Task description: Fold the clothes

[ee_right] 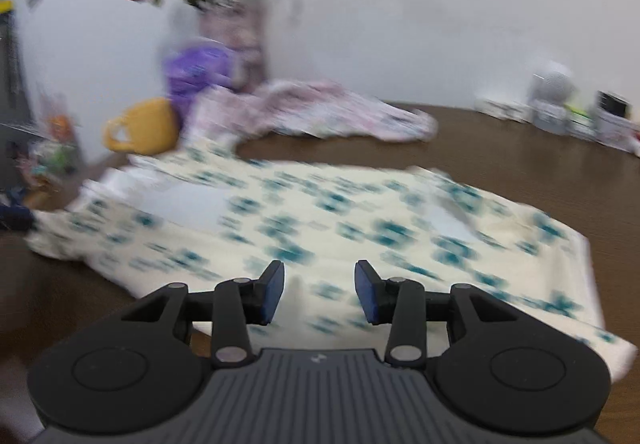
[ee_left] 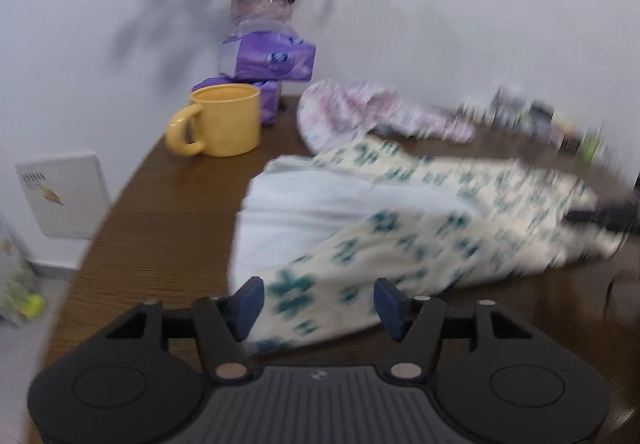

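The left gripper is seen at the bottom of the left wrist view. Its two blue pads are held wide apart. The near end of the cream cloth with green flowers lies in the gap between them, and no pad is seen pressing on it. This cloth is used here as the landmark. It is spread over the brown table, and part of its white inside is turned up.

The right gripper is seen at the bottom of the right wrist view. Its pads are apart too, with a smaller gap. The cream cloth is seen through that gap, lying flat on the table. Nothing is pinched by these pads.

Just behind the cream cloth a pink patterned cloth is lying in a loose heap, and the two cloths touch. Behind the cream cloth and off to its left a yellow mug is standing upright. Right behind the mug purple packs are stacked, one on another. Behind the packs a vase of pink flowers is set against the white wall. Far behind the cream cloth on its right some small things are lined up by the wall, too blurred to be told apart.
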Tool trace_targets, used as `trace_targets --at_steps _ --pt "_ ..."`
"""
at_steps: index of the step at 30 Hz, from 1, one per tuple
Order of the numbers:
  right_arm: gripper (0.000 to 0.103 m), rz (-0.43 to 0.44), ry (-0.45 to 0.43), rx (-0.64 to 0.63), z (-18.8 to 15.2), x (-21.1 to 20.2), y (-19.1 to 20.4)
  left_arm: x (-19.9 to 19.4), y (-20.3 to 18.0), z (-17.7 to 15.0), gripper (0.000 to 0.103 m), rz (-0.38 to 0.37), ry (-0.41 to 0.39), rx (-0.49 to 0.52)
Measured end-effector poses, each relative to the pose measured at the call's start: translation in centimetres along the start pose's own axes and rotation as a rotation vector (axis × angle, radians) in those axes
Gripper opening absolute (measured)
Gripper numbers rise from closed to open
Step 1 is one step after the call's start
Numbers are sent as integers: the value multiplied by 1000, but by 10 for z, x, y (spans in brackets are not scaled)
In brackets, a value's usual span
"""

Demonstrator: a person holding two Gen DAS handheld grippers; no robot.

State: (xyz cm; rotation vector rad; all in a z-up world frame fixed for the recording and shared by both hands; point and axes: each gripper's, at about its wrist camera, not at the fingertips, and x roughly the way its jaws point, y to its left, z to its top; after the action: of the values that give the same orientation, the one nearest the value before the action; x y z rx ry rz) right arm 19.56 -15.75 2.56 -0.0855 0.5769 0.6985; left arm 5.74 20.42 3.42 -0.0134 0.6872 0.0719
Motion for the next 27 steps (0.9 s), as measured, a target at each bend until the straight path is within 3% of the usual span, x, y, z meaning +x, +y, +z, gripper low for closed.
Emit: trace_targets --at_steps 2,6,7,8,10,15,18,22,23,27 --pt "40 68 -1 -37 7 8 26 6 6 0 62 1 17 16" --pt "41 133 35 -105 11 35 67 21 27 0 60 -79 47 -44" --pt "41 130 48 -117 10 41 73 26 32 1 46 -102 56 -71" --pt "41 124 62 -128 9 45 78 29 38 1 19 -116 65 -92" --pt "42 106 90 -140 7 51 82 32 50 4 4 -152 63 -117" --pt "43 93 112 -144 4 52 84 40 59 19 2 -167 21 -100" --pt "44 90 108 -146 2 52 85 54 56 22 2 -149 42 -72" --pt "44 90 99 -148 1 51 85 55 60 18 6 -138 38 -121" --pt "44 90 99 -149 1 50 85 52 62 18 11 -128 29 -134" --pt "44 92 94 -152 0 50 85 29 66 19 14 -51 -34 -160"
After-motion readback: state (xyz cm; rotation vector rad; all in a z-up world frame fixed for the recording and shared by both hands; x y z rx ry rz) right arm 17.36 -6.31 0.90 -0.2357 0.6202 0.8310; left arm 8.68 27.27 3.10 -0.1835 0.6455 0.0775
